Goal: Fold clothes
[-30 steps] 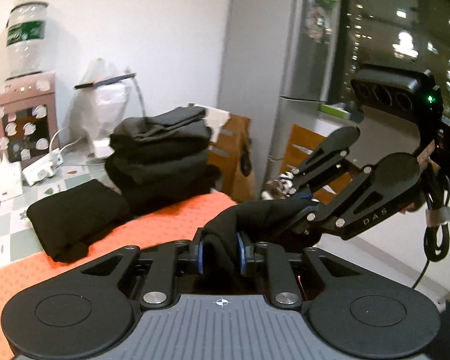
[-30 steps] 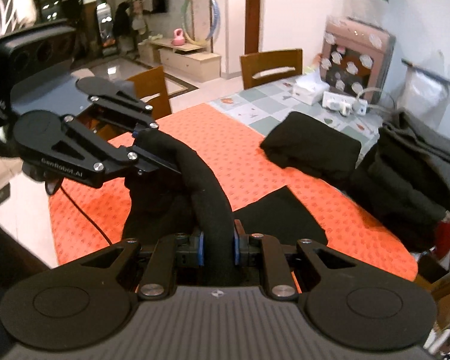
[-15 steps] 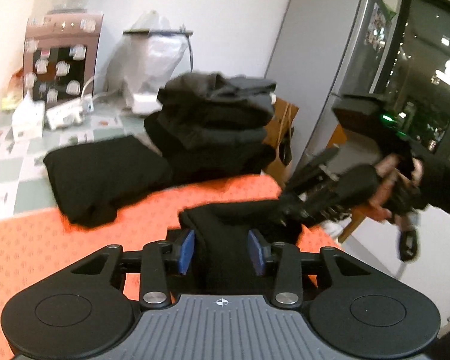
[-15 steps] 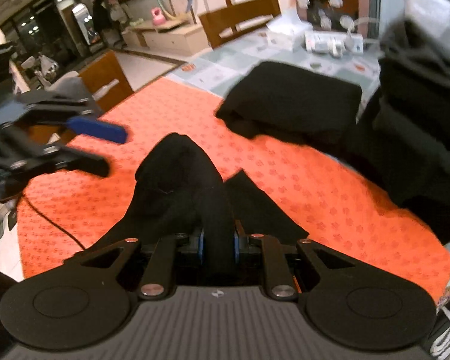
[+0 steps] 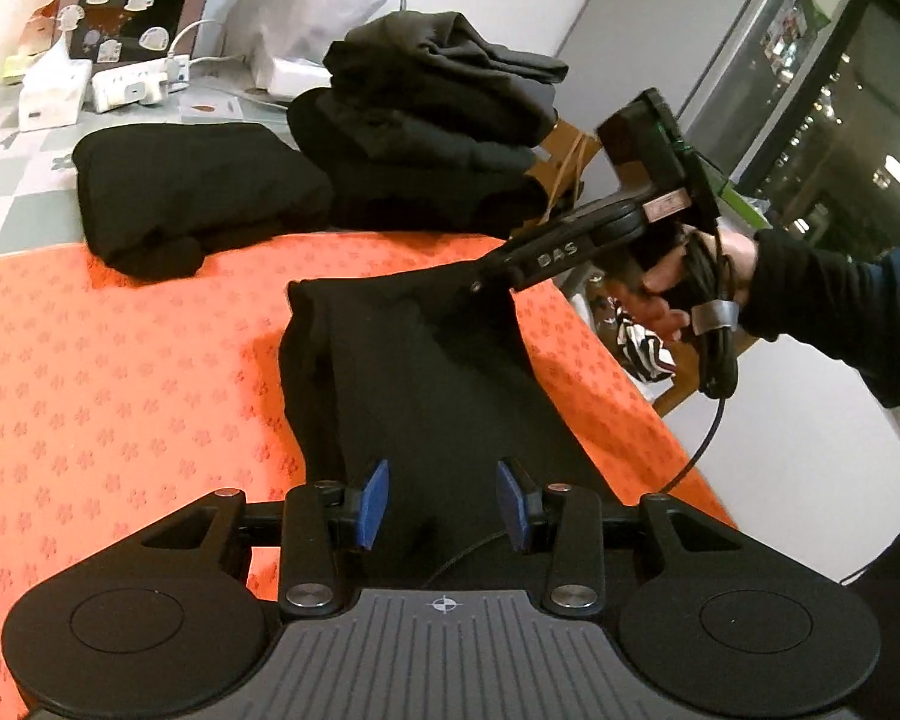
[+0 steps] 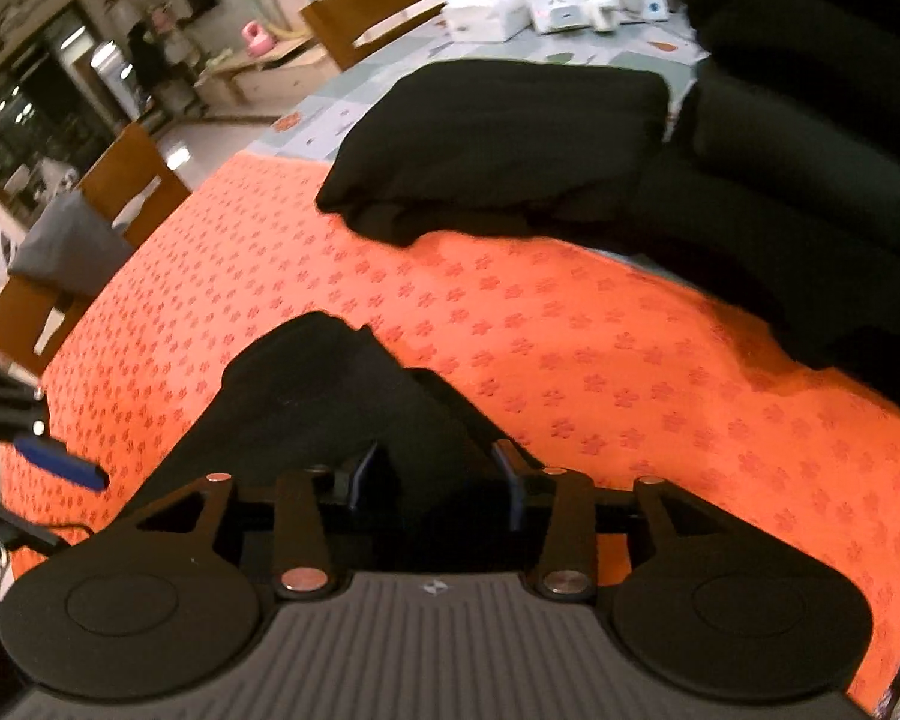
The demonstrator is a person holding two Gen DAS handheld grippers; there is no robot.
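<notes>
A black garment (image 5: 426, 396) lies folded in a long strip on the orange cloth (image 5: 120, 372). My left gripper (image 5: 444, 504) is open just above its near end, blue pads apart, holding nothing. My right gripper (image 6: 435, 480) is open too, low over the garment's other end (image 6: 330, 396). In the left wrist view the right gripper (image 5: 480, 285) reaches onto the garment's far end. A blue pad of the left gripper (image 6: 60, 462) shows at the left edge of the right wrist view.
A folded black garment (image 5: 192, 192) lies at the back of the orange cloth. A tall stack of dark folded clothes (image 5: 438, 120) stands beside it. A tissue box (image 5: 48, 96) and power strip (image 5: 132, 84) sit behind. Wooden chairs (image 6: 378, 12) stand by the table's far side.
Both grippers have opened and let go of the black garment, which was held up between them and now lies flat on the orange cloth. Both have dropped toward the table.
</notes>
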